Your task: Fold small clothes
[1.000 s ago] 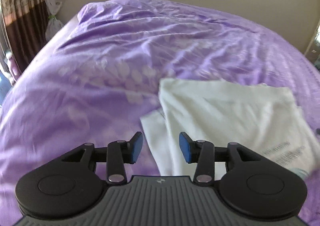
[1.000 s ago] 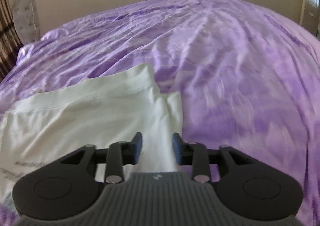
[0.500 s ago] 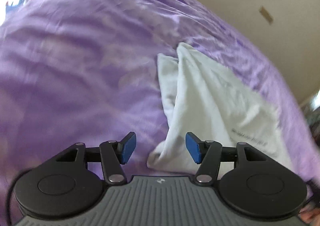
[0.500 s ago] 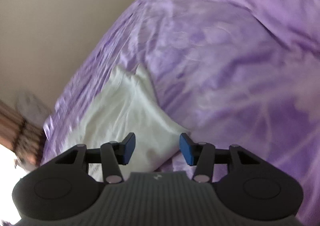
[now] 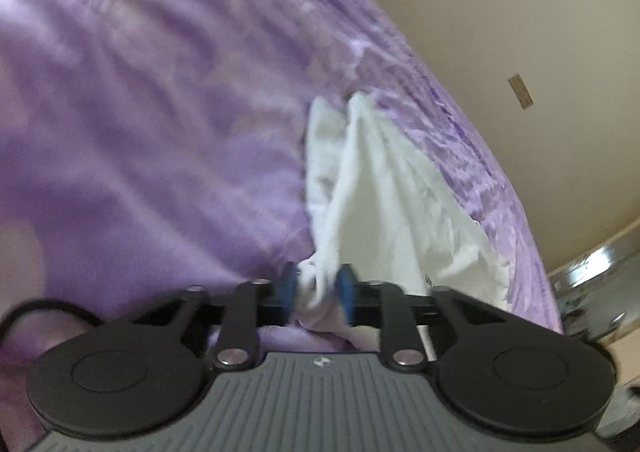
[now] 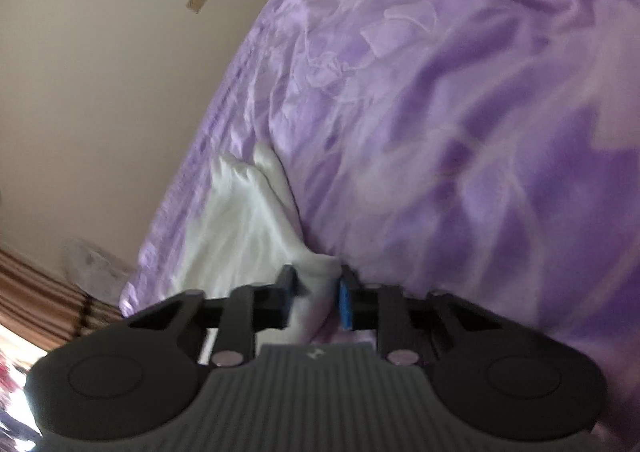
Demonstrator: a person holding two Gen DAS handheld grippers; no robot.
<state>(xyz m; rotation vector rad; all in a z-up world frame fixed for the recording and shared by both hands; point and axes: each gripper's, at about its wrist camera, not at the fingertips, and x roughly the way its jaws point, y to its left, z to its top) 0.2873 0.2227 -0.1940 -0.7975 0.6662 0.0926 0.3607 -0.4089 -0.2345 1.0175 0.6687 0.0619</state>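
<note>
— What can't you make out?

— Both views are tilted and smeared. The white cotton garment has small dark print near its hem, too blurred to read. Its near corners vanish behind my tools, and I cannot tell whether it is a shirt or shorts. Something shiny at the right edge of the left view is cut off.

— Where does the garment lie?

— On the wrinkled purple bedsheet, close to the bed's edge that runs along the beige wall. It stretches from my tools towards that far edge, creased lengthwise, partly lifted near me.

— And your hands?

— Both tools point downwards at a slant, each rolled sideways so the bed looks tipped. My left gripper has just been closing and now its blue pads clench a bunched corner of the cloth. My right gripper has just been closing too; it pinches the opposite corner, the white fabric squeezed between the pads.
</note>
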